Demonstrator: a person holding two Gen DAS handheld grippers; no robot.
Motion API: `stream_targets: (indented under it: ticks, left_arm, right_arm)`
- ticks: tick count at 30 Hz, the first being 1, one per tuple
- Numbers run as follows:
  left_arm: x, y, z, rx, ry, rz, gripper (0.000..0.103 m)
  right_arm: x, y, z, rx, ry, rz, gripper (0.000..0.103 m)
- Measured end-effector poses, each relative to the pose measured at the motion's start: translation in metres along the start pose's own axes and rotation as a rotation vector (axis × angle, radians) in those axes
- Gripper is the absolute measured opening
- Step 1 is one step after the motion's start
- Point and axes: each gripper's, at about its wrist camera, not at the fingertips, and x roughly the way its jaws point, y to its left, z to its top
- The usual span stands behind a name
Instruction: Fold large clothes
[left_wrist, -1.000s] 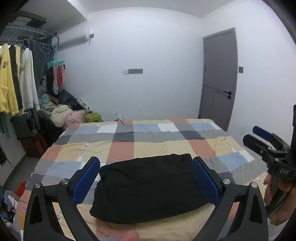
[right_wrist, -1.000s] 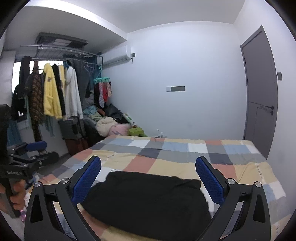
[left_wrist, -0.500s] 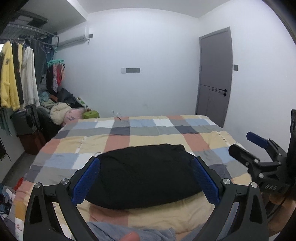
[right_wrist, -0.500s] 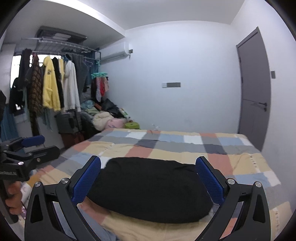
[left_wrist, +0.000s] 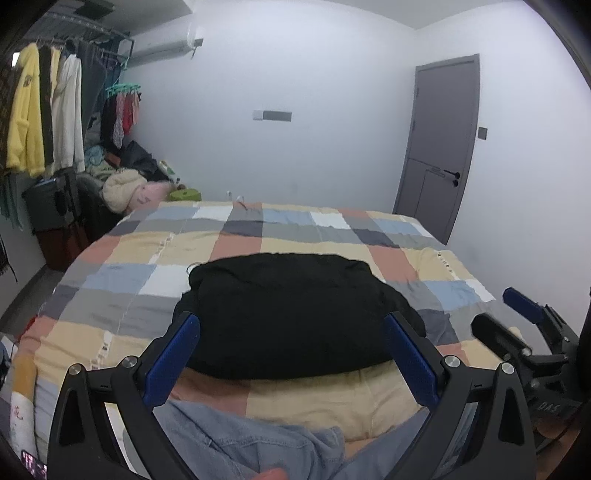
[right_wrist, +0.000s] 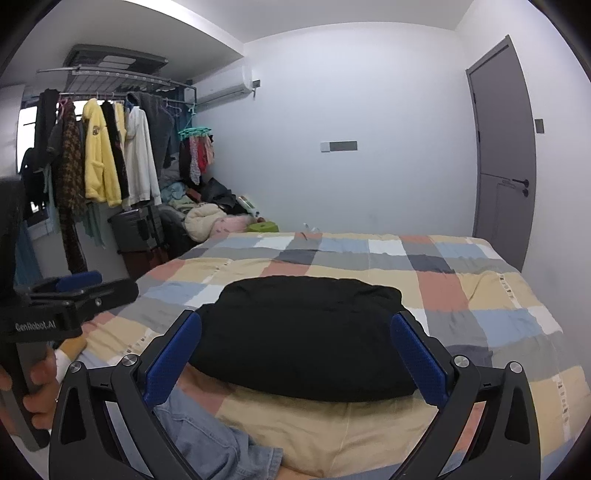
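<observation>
Folded black garment (left_wrist: 291, 314) lies as a rounded, compact bundle on the patchwork bedspread (left_wrist: 236, 243), squarely ahead of both pairs of jaws and framed between their blue pads in each wrist view; the left gripper (left_wrist: 291, 354) hangs above the near edge of the bed with its jaws spread wide, nothing between them, and the bundle's near edge sits just beyond the fingertips, not touching them; the right gripper (right_wrist: 297, 354) likewise has its jaws wide apart and empty, the same garment (right_wrist: 306, 332) lying just past its fingertips; in the left wrist view the right gripper (left_wrist: 517, 325) shows to the right of the left jaws, level with them and clear of the cloth; in the right wrist view the left gripper (right_wrist: 81, 290) shows to the left of the right jaws, gripped by a hand (right_wrist: 38, 384) around its handle; below the jaws in both views blue denim fabric (left_wrist: 255, 446) lies against the near edge of the bed; beyond the garment, past the far side of the bedspread, stands a grey door (left_wrist: 439, 144) to the right and, to the left, a clothes rail with a yellow hoodie (right_wrist: 98, 158) hanging among other garments; a heap of clothes (right_wrist: 201, 216) lies under the rail beside the bed.
</observation>
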Motion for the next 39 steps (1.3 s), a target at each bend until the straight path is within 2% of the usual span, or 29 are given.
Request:
stream_targets:
  ticks: [9, 13, 29, 39]
  left_arm:
    - [0.006, 0.009, -0.015, -0.01, 0.035, -0.003, 0.1]
    - [0.006, 0.012, -0.017, -0.015, 0.045, -0.038, 0.1]
    - [0.011, 0.014, -0.021, 0.002, 0.057, -0.005, 0.1]
    - [0.01, 0.01, -0.022, -0.002, 0.058, -0.021, 0.1]
  right_arm:
    - [0.002, -0.004, -0.014, 0.01, 0.04, -0.026, 0.103]
    - [0.002, -0.003, -0.02, 0.009, 0.053, -0.029, 0.103]
    - [-0.001, -0.006, -0.026, 0.015, 0.056, -0.034, 0.103]
    - [-0.002, -0.006, -0.027, 0.023, 0.052, -0.034, 0.103]
